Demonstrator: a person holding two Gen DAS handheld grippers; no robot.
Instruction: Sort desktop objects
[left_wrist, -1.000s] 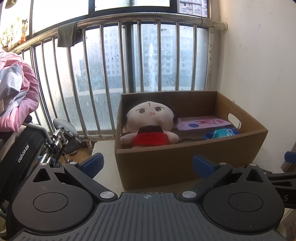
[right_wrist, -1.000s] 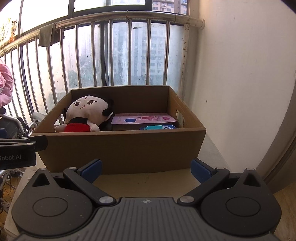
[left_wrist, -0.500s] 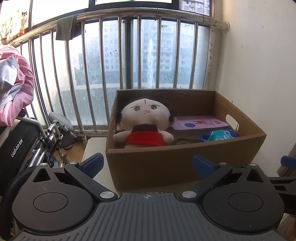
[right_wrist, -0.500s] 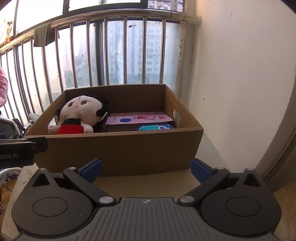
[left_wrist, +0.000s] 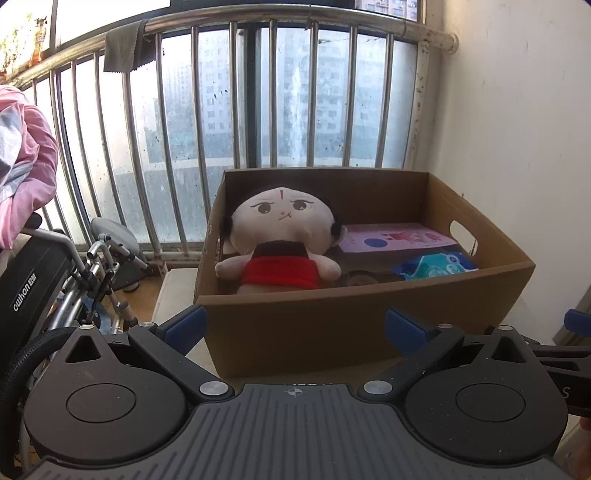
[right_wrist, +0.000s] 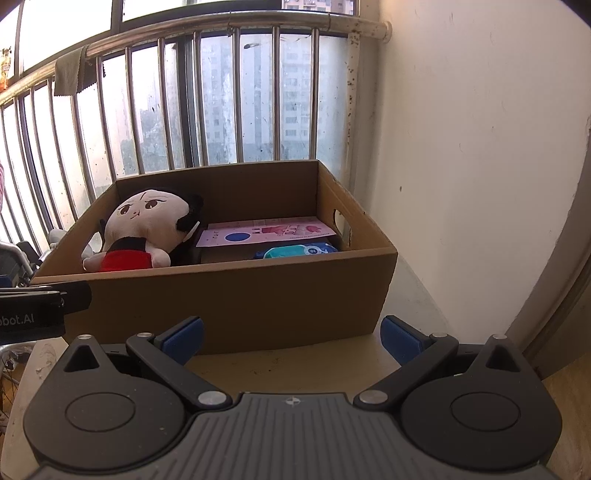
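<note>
I see the cardboard box (left_wrist: 354, 317) just ahead of my left hand-held gripper (left_wrist: 295, 326), fingers apart, empty. My right hand-held gripper (right_wrist: 291, 336) likewise spread; plush doll (right_wrist: 147, 229) inside the box.

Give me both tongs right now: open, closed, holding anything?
Left tongs: open, holding nothing, in front of the cardboard box.
Right tongs: open, holding nothing, in front of the same box.

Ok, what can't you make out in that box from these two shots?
- Box floor: both views, hidden behind its front wall.
- Doll legs: both views, hidden behind that wall.
- Blue pack print: right view, too small to read.
- Dark round thing beside the doll: left view, mostly hidden, unidentifiable.
</note>
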